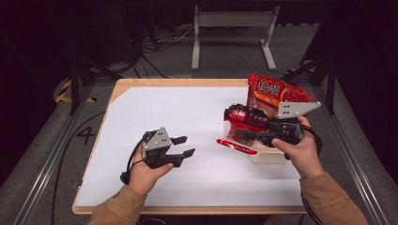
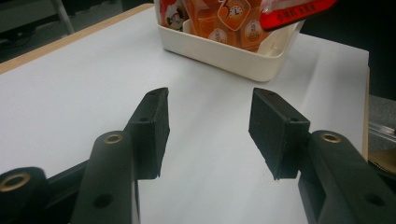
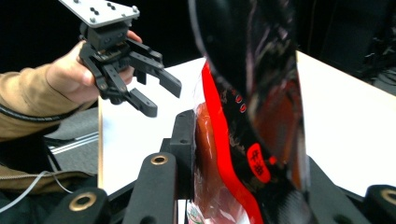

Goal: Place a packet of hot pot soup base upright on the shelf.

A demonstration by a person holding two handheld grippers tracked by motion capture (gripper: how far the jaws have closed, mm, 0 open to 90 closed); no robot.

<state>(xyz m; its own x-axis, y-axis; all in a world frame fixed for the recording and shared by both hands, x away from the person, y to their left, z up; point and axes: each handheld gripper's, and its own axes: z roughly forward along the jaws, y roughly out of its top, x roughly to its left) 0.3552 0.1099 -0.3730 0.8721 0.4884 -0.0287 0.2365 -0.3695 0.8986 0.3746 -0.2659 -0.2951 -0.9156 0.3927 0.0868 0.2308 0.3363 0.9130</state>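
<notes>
My right gripper (image 1: 251, 131) is shut on a red and black snack bag (image 1: 241, 119) and holds it just above a cream bin (image 1: 270, 157) at the table's right. In the right gripper view the bag (image 3: 252, 140) is pinched between the jaws of the right gripper (image 3: 243, 154) and hides the right-hand jaw. My left gripper (image 1: 187, 146) hovers over the white sheet left of centre, open and empty. In its own view the left gripper (image 2: 210, 105) faces the bin (image 2: 233, 58), which holds orange packs (image 2: 224, 18).
A larger red bag (image 1: 277, 93) stands upright behind the bin. The white sheet (image 1: 155, 108) covers most of the wooden table. The left gripper (image 3: 162, 99) and its hand appear farther off in the right gripper view. Dark floor, cables and a stand lie beyond the table's far edge.
</notes>
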